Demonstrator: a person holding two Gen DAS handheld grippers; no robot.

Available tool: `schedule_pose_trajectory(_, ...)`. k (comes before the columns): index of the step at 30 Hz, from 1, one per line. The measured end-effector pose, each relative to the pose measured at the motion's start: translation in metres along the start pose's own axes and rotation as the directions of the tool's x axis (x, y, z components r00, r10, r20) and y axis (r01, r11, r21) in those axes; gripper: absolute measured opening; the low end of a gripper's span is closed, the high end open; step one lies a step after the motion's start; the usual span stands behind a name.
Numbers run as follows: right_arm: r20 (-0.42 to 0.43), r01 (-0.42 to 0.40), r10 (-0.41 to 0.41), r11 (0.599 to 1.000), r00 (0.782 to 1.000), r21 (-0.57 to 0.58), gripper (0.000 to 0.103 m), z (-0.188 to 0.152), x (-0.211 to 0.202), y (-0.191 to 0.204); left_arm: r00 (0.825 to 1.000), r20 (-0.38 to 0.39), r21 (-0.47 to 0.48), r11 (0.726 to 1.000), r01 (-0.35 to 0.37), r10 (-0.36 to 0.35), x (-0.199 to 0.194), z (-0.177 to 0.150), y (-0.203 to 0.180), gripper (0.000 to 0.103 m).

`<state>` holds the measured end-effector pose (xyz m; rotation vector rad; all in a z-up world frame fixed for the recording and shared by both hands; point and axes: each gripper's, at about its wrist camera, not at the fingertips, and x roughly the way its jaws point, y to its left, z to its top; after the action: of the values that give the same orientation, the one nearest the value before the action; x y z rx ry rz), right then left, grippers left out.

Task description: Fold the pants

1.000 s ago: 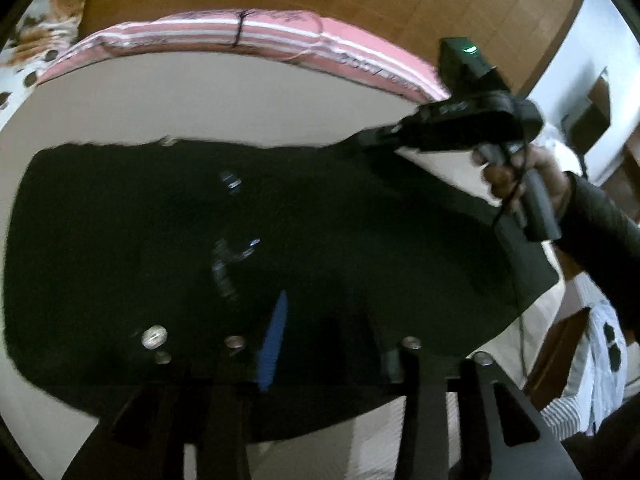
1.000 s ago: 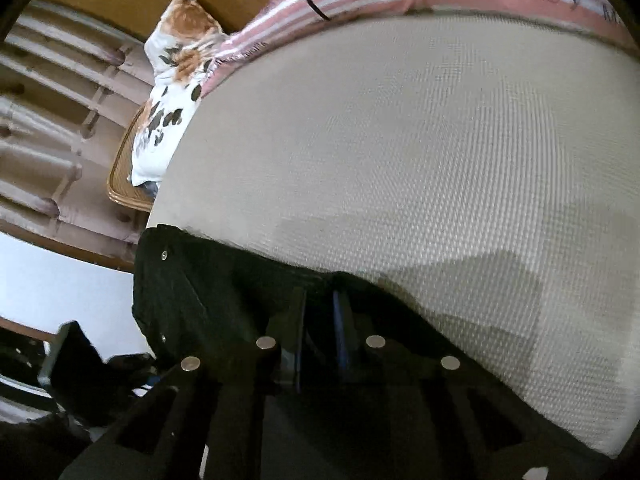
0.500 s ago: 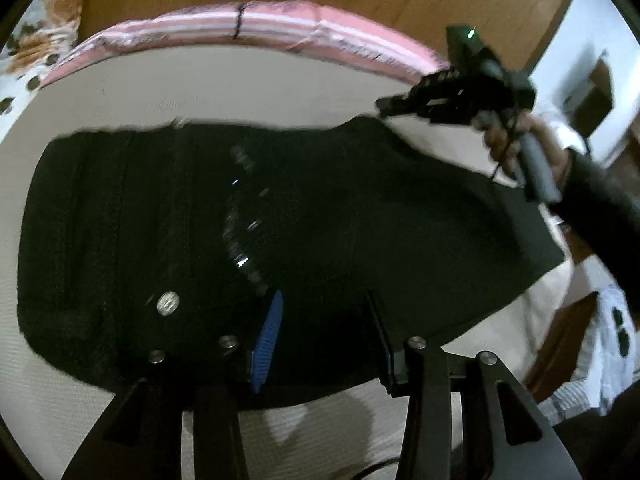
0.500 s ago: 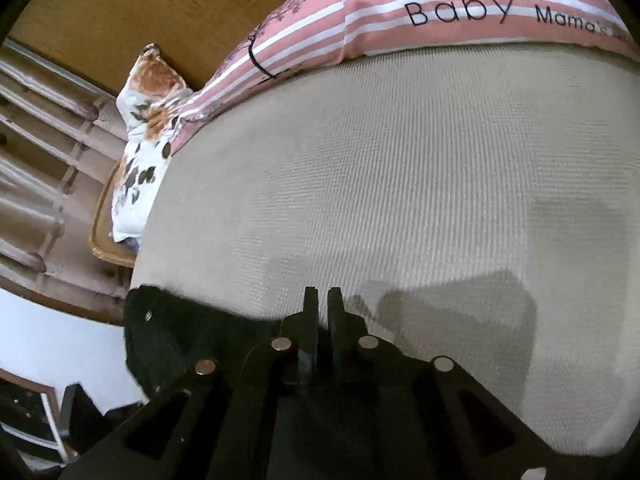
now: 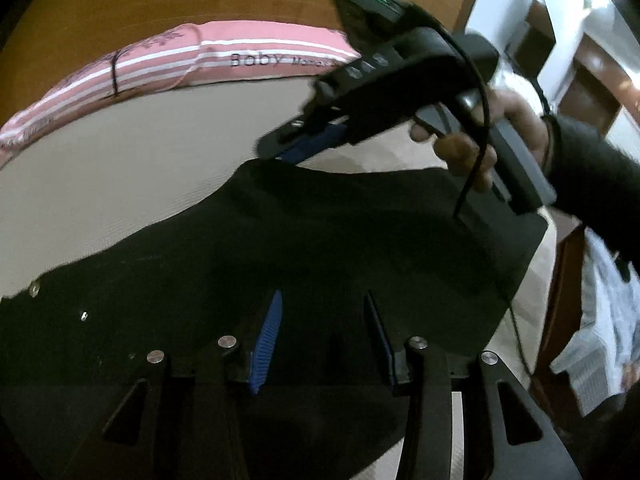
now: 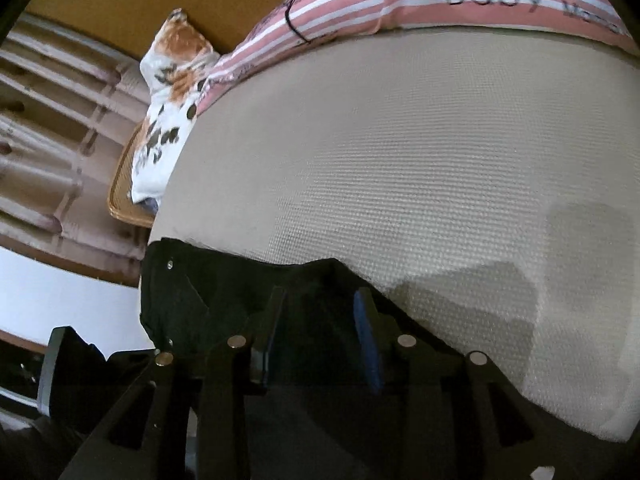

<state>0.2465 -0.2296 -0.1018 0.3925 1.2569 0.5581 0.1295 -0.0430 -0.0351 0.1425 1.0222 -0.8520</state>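
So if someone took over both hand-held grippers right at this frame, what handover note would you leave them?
Right hand-held gripper: jaws opening over the far edge of the black pants; cloth lies between the fingers but the pads no longer press it.
Left hand-held gripper: jaws partly apart over the near part of the pants; no grip visible.
Pants: lying on the beige mattress, below the pink striped pillow.
Done: the pants look doubled over into a broad black slab, though layers are hard to tell.
Left: probably another fold, then smoothing the edges.
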Motion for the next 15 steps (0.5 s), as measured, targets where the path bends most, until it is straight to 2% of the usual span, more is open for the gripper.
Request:
schedule_pose_trajectory(4, -0.052, -0.004, 0.002, 0.999, 0.999, -0.035, 0.035, 0.009, 0.010, 0.004, 0.998, 0.015, 0.090, 0.994, -0.063, 0.062, 0.003, -0.002, -0.015, 0.050)
schedule_pose_trajectory(8, -0.090, 0.014, -0.019, 0.998, 0.996, -0.060, 0.035, 0.016, 0.024, 0.005, 0.994, 0.051, 0.095, 0.990, -0.100, 0.096, 0.007, 0.008, -0.014, 0.050)
schedule_pose_trajectory(9, -0.091, -0.002, -0.003, 0.999, 0.996, -0.053, 0.031, 0.016, 0.026, 0.003, 0.992, 0.070, 0.087, 0.990, -0.107, 0.101, 0.006, 0.011, -0.011, 0.051)
schedule_pose_trajectory(10, -0.093, -0.020, 0.015, 0.999, 0.996, -0.048, 0.021, 0.016, 0.027, 0.003, 0.990, 0.091, 0.080, 0.990, -0.115, 0.108, 0.006, 0.015, -0.010, 0.052)
schedule_pose_trajectory(11, -0.092, -0.034, 0.029, 0.998, 0.995, -0.048, 0.017, 0.016, 0.029, 0.003, 0.989, 0.103, 0.079, 0.990, -0.115, 0.106, 0.008, 0.019, -0.008, 0.054)
schedule_pose_trajectory(13, -0.087, -0.013, 0.006, 0.997, 0.996, -0.078, 0.012, 0.015, 0.029, 0.006, 0.991, 0.095, 0.081, 0.991, -0.107, 0.099, 0.015, 0.023, -0.004, 0.054)
schedule_pose_trajectory(15, -0.063, -0.009, 0.004, 0.996, 0.998, -0.086, 0.009, 0.014, 0.024, 0.007, 0.995, 0.049, 0.066, 0.994, -0.092, 0.089, 0.027, 0.019, 0.003, 0.054)
